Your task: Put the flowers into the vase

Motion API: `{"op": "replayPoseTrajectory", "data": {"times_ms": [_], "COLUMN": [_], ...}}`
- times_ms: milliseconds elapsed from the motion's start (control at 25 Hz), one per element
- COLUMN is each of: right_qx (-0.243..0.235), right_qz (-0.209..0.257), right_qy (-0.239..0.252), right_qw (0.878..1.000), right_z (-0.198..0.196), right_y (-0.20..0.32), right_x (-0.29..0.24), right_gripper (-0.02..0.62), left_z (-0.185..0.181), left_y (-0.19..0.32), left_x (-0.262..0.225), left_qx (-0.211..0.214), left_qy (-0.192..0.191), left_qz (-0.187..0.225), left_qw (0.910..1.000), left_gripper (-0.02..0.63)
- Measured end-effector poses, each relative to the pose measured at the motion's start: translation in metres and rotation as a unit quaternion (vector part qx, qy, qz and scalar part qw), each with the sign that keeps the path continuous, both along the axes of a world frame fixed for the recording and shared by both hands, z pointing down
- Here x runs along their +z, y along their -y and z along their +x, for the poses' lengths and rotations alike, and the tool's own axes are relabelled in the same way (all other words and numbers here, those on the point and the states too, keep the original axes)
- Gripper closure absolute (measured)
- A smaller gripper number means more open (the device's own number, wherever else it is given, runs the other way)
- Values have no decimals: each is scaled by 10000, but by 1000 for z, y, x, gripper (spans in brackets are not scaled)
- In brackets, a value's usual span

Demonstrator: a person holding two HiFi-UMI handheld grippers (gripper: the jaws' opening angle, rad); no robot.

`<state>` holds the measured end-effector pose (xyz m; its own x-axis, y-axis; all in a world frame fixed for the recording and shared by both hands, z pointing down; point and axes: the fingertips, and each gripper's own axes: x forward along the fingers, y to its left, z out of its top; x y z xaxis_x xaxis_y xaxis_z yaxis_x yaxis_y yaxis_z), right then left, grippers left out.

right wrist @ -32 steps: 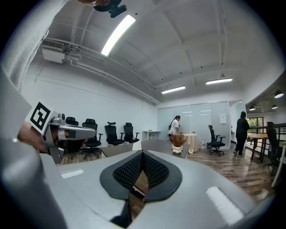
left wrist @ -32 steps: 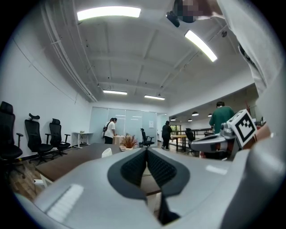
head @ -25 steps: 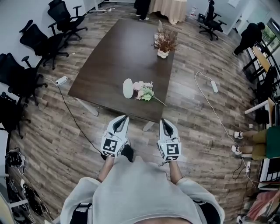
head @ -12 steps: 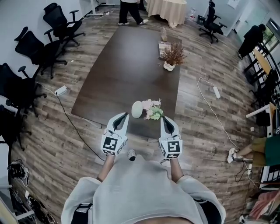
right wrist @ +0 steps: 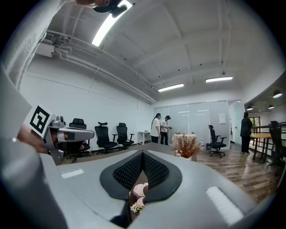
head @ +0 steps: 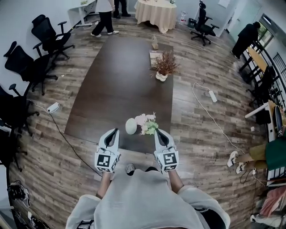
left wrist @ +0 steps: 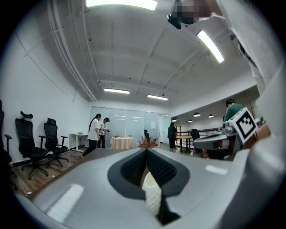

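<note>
A white ribbed vase [head: 130, 126] lies on its side near the front edge of the dark table [head: 120, 76]. A bunch of pink and white flowers [head: 146, 124] lies right beside it. My left gripper [head: 115, 131] is shut, level, its tip just short of the vase. The vase [left wrist: 153, 197] shows low behind the left gripper [left wrist: 146, 152] in its own view. My right gripper [head: 157, 132] is shut and empty, its tip by the flowers' near side. The flowers [right wrist: 139, 191] show low behind the right gripper [right wrist: 143, 154].
A dried plant in a white pot [head: 164, 67] and a small box stand at the table's far right. Office chairs [head: 42, 36] line the left wall. A cloth-covered round table [head: 155, 10] and people [head: 105, 13] are at the back. A power strip [head: 210, 95] lies on the floor.
Both grippers have come forward to the table's front edge, from over the floor to just short of the vase and flowers. Both stay shut.
</note>
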<state>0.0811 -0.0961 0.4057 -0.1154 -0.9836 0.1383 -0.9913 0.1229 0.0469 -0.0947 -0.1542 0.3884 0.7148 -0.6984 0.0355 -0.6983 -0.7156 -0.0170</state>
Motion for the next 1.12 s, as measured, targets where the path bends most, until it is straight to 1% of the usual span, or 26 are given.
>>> {"op": "replayPoseTrajectory", "data": {"times_ms": [200, 360, 440, 680, 960, 1040, 1080, 1120], "right_qx": [-257, -275, -277, -285, -169, -127, -112, -130], "right_qz": [25, 9, -53, -441, -1087, -1253, -1346, -1444], "right_qy": [-28, -29, 6, 146, 256, 164, 27, -246], "right_qw": [9997, 9996, 9996, 9985, 9936, 9919, 9908, 9891], "right_z": [16, 32, 35, 31, 35, 37, 38, 38], "right_y": [-5, -3, -4, -11, -17, -17, -18, -19], "right_x": [-8, -9, -4, 27, 84, 102, 112, 122], "right_gripper": [597, 597, 597, 597, 597, 597, 597, 597], "left_z": [7, 20, 22, 19, 32, 35, 36, 37], "left_y": [-10, -13, -18, -27, -20, -18, -17, -16], "left_x": [-5, -4, 0, 24, 61, 75, 82, 88], "left_qx": [-317, -350, -360, -325, -109, -34, -4, 19], "left_qy": [-43, -59, -35, 100, 210, 257, 277, 290], "left_qz": [1, -26, -103, -447, -891, -1004, -1064, -1119], "left_qw": [9995, 9994, 9993, 9984, 9957, 9946, 9939, 9933], "left_gripper": [595, 595, 595, 595, 595, 595, 595, 596]}}
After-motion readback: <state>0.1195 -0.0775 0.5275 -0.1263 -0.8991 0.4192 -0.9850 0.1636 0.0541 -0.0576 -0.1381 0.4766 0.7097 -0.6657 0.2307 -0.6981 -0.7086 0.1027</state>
